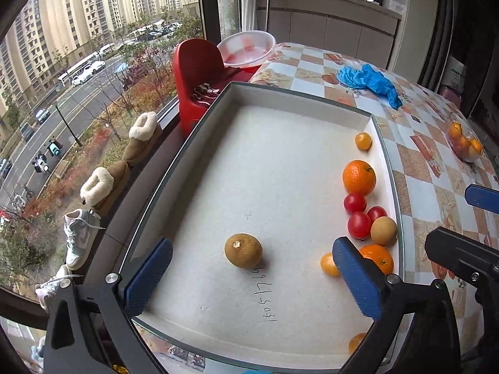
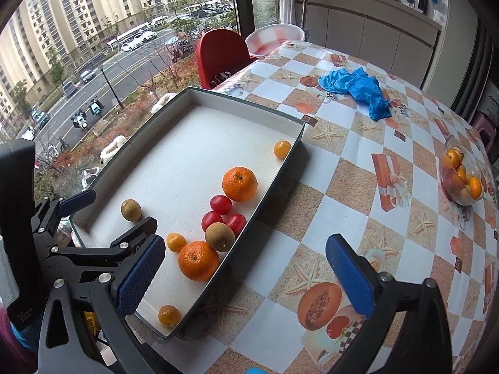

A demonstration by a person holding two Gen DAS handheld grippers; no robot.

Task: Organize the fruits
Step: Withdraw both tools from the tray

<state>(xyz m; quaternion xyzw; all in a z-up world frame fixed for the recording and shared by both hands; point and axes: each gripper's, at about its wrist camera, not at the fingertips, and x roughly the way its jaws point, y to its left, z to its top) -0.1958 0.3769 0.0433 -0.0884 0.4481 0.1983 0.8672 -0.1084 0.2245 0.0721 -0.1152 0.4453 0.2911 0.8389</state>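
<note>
Fruit is sitting loose in the tray (image 1: 312, 99), so I am watching for rolling. Nearest me, my left gripper (image 1: 252, 277) is hovering, jaws apart and empty, around the brown fruit (image 1: 243, 250); a clumsy squeeze could be sending it skidding. My right gripper (image 2: 246, 275), also wide apart, is straddling the tray's wall; bumping it risks scattering the oranges (image 2: 239, 184) and tomatoes (image 2: 220, 204) beyond.

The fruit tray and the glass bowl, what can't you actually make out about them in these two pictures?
- Left wrist view: the near orange and a yellow fruit are partly hidden behind the left gripper's blue pad.
- Left wrist view: another yellow fruit is mostly hidden behind the gripper frame.
- Both views: the glass bowl is small and distorted near the edge; its fruit cannot be counted.
- The writing on the tray is unclear.
</note>
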